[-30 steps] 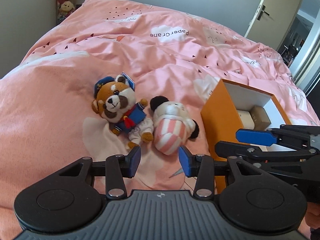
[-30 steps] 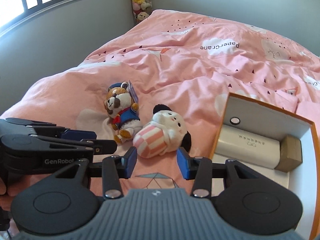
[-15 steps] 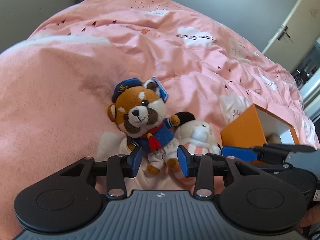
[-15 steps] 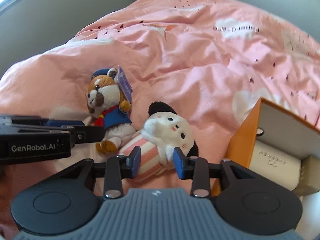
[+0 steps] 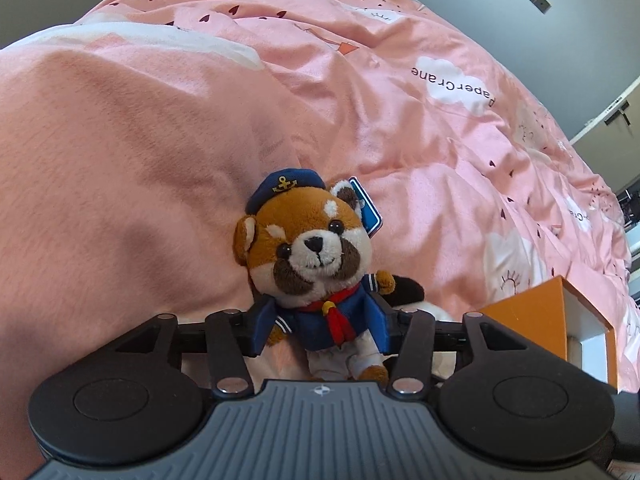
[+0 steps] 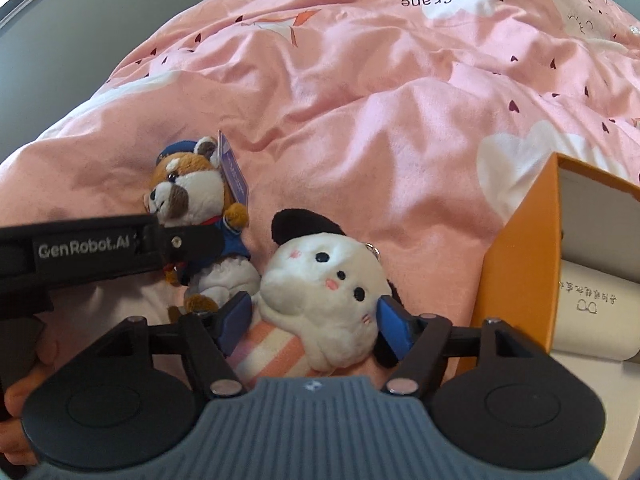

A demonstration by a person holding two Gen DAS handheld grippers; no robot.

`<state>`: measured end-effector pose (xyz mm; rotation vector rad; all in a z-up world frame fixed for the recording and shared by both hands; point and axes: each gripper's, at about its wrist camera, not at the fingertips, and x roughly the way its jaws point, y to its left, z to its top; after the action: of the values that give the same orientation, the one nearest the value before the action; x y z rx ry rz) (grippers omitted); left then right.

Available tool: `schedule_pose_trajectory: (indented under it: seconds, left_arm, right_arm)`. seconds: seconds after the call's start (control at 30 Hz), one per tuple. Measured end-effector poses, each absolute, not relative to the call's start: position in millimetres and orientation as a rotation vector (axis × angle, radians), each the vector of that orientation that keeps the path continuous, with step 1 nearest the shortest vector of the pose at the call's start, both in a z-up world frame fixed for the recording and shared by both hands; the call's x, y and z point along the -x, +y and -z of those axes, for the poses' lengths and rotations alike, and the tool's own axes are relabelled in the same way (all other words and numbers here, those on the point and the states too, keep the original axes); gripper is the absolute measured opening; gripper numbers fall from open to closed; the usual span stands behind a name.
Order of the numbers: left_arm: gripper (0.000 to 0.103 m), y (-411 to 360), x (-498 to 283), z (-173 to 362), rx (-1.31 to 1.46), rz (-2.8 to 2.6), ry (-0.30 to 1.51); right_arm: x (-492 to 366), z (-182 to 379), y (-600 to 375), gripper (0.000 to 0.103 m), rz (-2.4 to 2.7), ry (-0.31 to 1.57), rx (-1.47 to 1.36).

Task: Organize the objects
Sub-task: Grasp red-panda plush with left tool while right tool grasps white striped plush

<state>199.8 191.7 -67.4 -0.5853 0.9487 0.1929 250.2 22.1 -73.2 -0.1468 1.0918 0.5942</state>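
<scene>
1. Nearest, the left gripper (image 5: 320,330) brackets the sailor bear (image 5: 316,276) at its torso, pads touching but not visibly squeezing.
2. Likewise, the right gripper (image 6: 314,322) straddles the white plush (image 6: 324,300), unclenched.
3. Both lie on the pink duvet (image 6: 380,100); soft, light, so pinch mid-body.
4. Beyond stands the orange box (image 6: 520,280).

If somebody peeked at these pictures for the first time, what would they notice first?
Probably the sailor red panda plush in the middle of the pink bedspread, with the left claw around its body. Right beside it lies a white puppy plush in a striped outfit, the right claw on either side of it. An orange box sits at the right.
</scene>
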Motion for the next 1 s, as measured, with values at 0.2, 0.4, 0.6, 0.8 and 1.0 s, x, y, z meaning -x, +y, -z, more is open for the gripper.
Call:
schedule_pose_trajectory:
  seconds: [0.2,0.4,0.6,0.8,1.0]
  left_arm:
    - [0.065,189,-218,75,0.589,-0.229,0.961]
    - [0.056,187,-231,81,0.592,-0.22,0.978]
    - [0.048,184,-220,66,0.549,-0.199,0.971]
    - [0.046,177,-202,41,0.483,-0.18,0.945]
    - [0.045,171,-179,9,0.425,-0.166,0.9]
  right_arm:
    - [-255,80,26,0.073,-0.601,1.102,0.16]
    - [-256,81,27,0.071,-0.61,1.107,0.179]
    - [-245,74,23,0.063,-0.631,1.058,0.198]
    - [-225,56,15,0.06,-0.659,0.981,0.228]
    - [-204,30,3,0.06,-0.727,0.909,0.19]
